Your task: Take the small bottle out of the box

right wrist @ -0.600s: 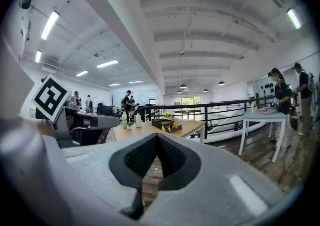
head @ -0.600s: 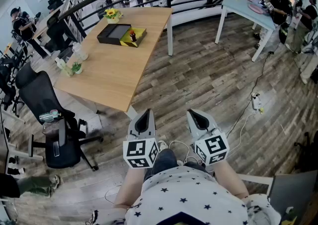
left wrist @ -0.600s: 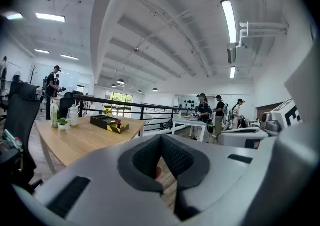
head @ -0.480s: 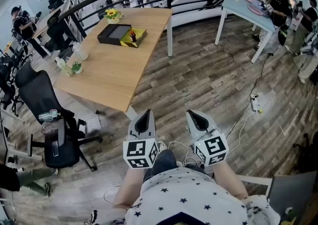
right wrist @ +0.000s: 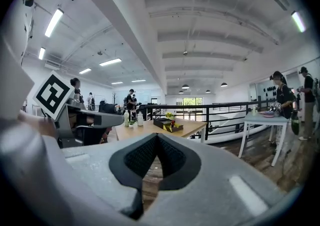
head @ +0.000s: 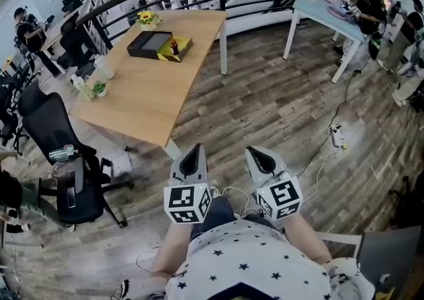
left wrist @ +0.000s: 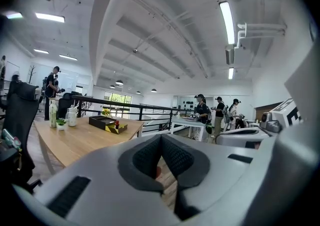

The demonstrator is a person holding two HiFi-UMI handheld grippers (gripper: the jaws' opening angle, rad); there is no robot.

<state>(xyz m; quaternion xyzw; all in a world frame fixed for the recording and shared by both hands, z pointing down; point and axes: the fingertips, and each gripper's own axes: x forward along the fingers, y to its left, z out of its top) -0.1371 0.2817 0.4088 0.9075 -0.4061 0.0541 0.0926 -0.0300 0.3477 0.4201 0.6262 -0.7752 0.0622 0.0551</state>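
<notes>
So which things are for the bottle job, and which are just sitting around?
For the job: the black box, the small bottle at its yellow part, the wooden table under them, the left gripper and right gripper, both shut and empty.

Just sitting around: yellow flowers, little potted plant, black office chair, white table, power strip.

bare wooden table (head: 158, 88) before the box (head: 150, 44)
</notes>
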